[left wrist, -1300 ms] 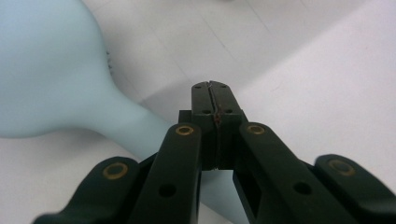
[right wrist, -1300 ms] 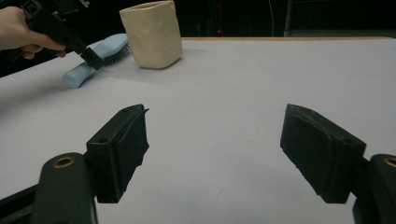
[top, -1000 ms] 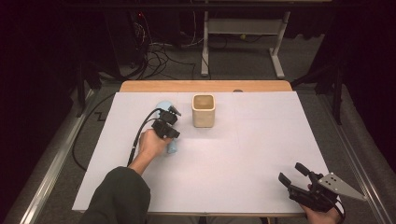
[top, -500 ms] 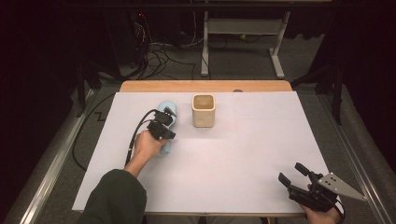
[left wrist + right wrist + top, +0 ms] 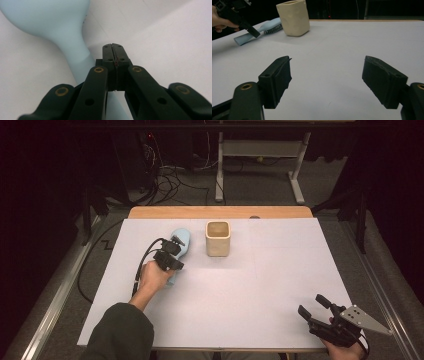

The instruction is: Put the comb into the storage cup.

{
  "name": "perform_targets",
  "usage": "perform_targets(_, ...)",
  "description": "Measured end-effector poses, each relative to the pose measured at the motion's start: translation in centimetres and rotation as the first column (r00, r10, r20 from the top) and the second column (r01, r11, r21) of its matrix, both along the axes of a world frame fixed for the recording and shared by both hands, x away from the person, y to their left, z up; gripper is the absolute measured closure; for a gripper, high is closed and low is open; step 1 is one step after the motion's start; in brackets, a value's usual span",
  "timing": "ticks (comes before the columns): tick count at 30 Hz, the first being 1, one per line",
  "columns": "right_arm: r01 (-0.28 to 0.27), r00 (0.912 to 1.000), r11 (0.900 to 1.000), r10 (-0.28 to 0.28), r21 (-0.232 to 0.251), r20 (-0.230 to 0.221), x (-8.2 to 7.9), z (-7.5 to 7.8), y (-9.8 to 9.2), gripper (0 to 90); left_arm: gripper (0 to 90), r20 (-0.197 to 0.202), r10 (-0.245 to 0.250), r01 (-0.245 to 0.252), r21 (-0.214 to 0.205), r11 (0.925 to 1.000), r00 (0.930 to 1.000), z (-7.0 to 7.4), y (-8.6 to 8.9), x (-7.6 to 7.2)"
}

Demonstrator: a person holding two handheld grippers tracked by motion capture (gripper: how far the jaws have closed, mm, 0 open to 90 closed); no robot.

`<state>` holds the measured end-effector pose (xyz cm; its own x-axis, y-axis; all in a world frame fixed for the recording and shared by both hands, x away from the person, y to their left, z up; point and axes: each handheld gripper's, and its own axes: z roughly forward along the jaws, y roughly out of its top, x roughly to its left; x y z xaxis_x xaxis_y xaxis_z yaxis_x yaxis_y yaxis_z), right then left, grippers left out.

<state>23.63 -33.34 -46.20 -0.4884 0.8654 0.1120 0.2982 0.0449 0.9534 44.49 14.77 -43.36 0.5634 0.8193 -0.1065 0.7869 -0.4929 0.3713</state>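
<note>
While left gripper [image 5: 115, 53] hovers jaws-closed, blue hairbrush [image 5: 179, 246] beside beige cup [image 5: 218, 239]

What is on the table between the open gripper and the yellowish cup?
Nothing. In the right gripper view, only bare white table stretches from the right gripper to the cup. The high view agrees.

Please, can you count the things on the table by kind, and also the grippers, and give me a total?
Hairbrush, light blue: 1
Cup, cream, square-sided: 1
Grippers, black: 2, the left gripper and the right gripper
Total: 4
</note>
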Motion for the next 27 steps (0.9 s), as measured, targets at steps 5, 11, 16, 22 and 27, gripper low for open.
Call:
perform_targets(5,-0.001,1.0000,1.0000,0.001,-0.001,0.001,0.0,0.0,0.0,23.8,89.7,0.007,0.007,-0.007,0.009,0.9999,1.0000,0.1,0.3,-0.1)
perform_targets(11,0.001,1.0000,1.0000,-0.001,0.000,0.000,0.0,0.0,0.0,23.8,89.7,0.010,0.012,-0.012,0.019,0.9997,0.9999,0.1,0.6,-0.2)
perform_targets(16,0.000,1.0000,1.0000,0.000,0.000,0.001,0.0,0.0,0.0,23.9,89.7,0.015,0.014,-0.014,0.029,0.9995,0.9998,0.1,1.0,-0.3)
perform_targets(22,-0.001,1.0000,1.0000,0.001,-0.003,0.003,0.0,0.0,0.0,24.0,89.6,0.018,0.024,-0.024,0.013,0.9996,0.9995,0.1,1.4,-0.5)
perform_targets(27,0.002,1.0000,1.0000,-0.002,-0.004,0.003,0.0,0.0,0.0,24.0,86.5,0.023,0.033,-0.032,-0.031,0.9990,0.9992,0.4,1.7,-0.6)
